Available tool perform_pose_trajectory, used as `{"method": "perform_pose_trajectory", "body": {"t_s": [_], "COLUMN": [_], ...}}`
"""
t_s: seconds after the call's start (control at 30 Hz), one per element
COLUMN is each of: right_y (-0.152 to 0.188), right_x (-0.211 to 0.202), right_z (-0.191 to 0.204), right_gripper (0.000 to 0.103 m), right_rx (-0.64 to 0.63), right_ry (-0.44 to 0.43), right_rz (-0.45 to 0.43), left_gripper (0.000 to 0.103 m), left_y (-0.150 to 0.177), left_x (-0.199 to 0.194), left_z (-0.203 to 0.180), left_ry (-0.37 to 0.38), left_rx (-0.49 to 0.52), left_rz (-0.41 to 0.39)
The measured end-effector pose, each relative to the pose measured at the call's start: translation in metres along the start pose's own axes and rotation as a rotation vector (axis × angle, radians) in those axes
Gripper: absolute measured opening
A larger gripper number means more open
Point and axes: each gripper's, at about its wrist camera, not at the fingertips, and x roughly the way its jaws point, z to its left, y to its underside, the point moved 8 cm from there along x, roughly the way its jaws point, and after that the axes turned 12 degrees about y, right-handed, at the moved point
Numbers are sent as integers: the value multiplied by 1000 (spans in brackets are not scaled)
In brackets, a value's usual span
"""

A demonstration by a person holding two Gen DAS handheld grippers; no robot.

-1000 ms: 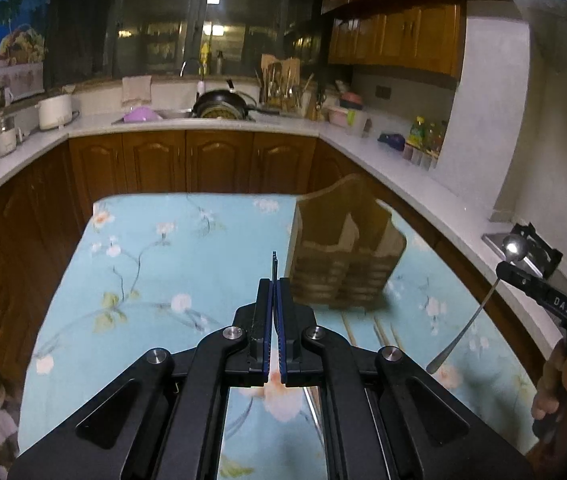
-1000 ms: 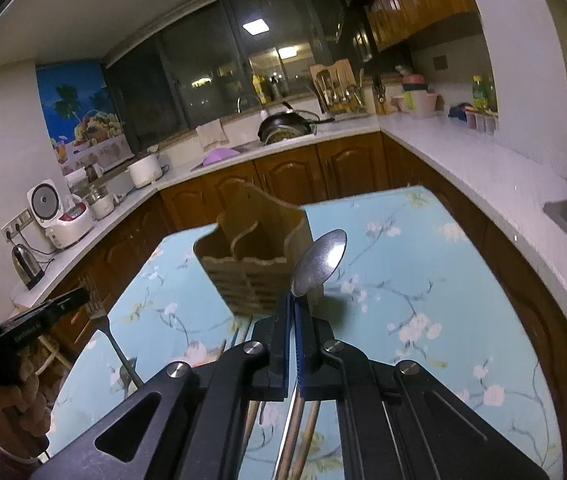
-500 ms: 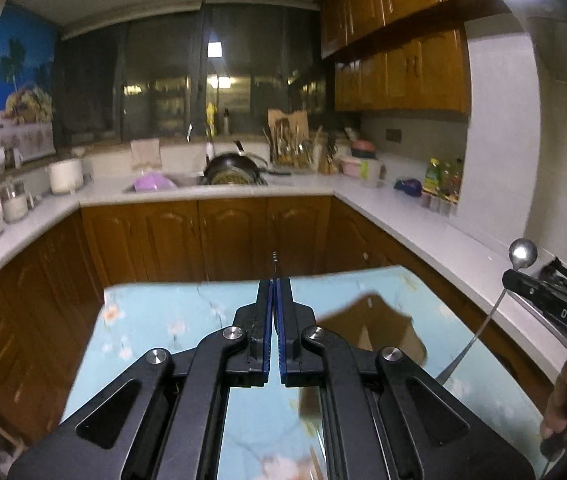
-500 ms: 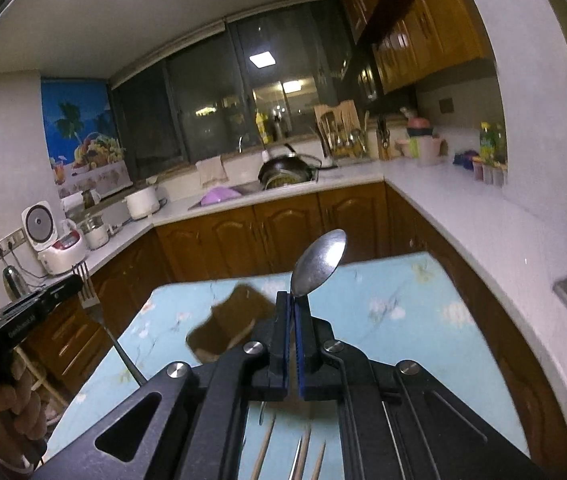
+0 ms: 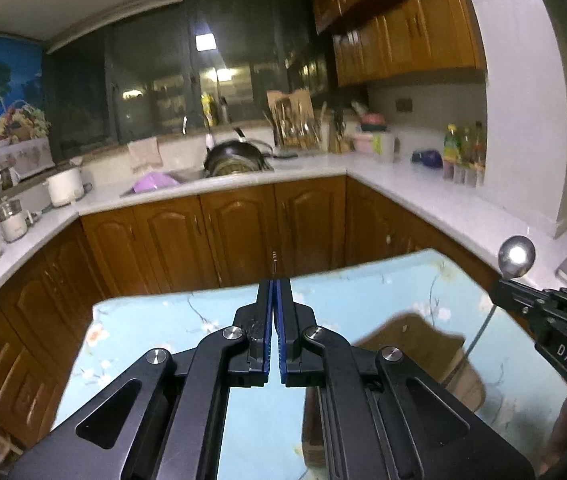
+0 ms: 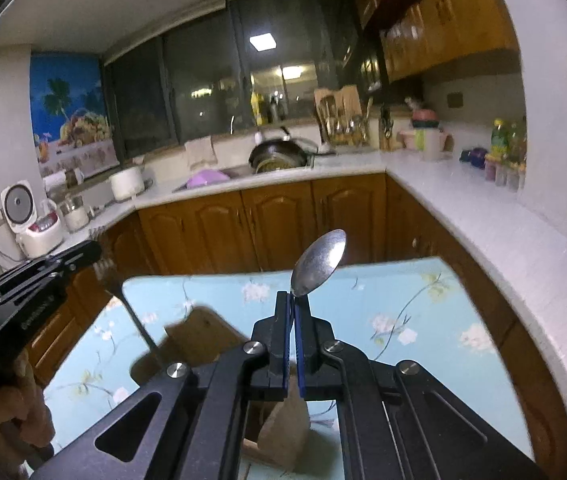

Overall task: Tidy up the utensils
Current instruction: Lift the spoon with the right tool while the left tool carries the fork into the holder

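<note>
My left gripper (image 5: 274, 282) is shut on a fork; only the tips of the tines (image 5: 275, 258) show edge-on above its jaws. In the right wrist view the same fork (image 6: 123, 292) hangs handle-down from the left gripper (image 6: 83, 254) over the wooden utensil holder (image 6: 203, 336). My right gripper (image 6: 292, 298) is shut on a metal spoon (image 6: 319, 262), bowl up, above the holder. In the left wrist view the spoon (image 5: 517, 256) sticks up from the right gripper (image 5: 501, 286), and the holder (image 5: 415, 332) lies below it, partly hidden behind my fingers.
The holder stands on a table with a light blue floral cloth (image 5: 343, 300). Wooden cabinets (image 5: 223, 236) and a white L-shaped counter (image 5: 423, 196) with a pan, a sink and bottles surround it. A rice cooker (image 6: 31, 216) stands on the left counter.
Both grippers have risen and tilted up, so the holder has dropped low in both views. The fork and the spoon now hang right over the holder. Both grips are unchanged.
</note>
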Motion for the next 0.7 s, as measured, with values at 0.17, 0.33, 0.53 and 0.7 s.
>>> {"method": "perform_pose_trajectory", "body": {"t_s": [0.17, 0.33, 0.53, 0.7], "right_y": [23, 39, 38, 36], "right_x": [18, 26, 25, 26], "right_z": [2, 1, 1, 3], "right_gripper": [2, 3, 2, 3], "right_rx": [-21, -18, -29, -17], "right_ry": [-14, -37, -35, -39], "right_rz": [58, 100, 101, 108], "left_gripper": [2, 2, 2, 2], "left_y": [30, 49, 53, 52], "left_x": [19, 26, 27, 25], "left_z": [-10, -21, -26, -26], "left_ry": [21, 71, 66, 63], "left_rx": [4, 3, 14, 19], "left_rz": [67, 110, 115, 125]}}
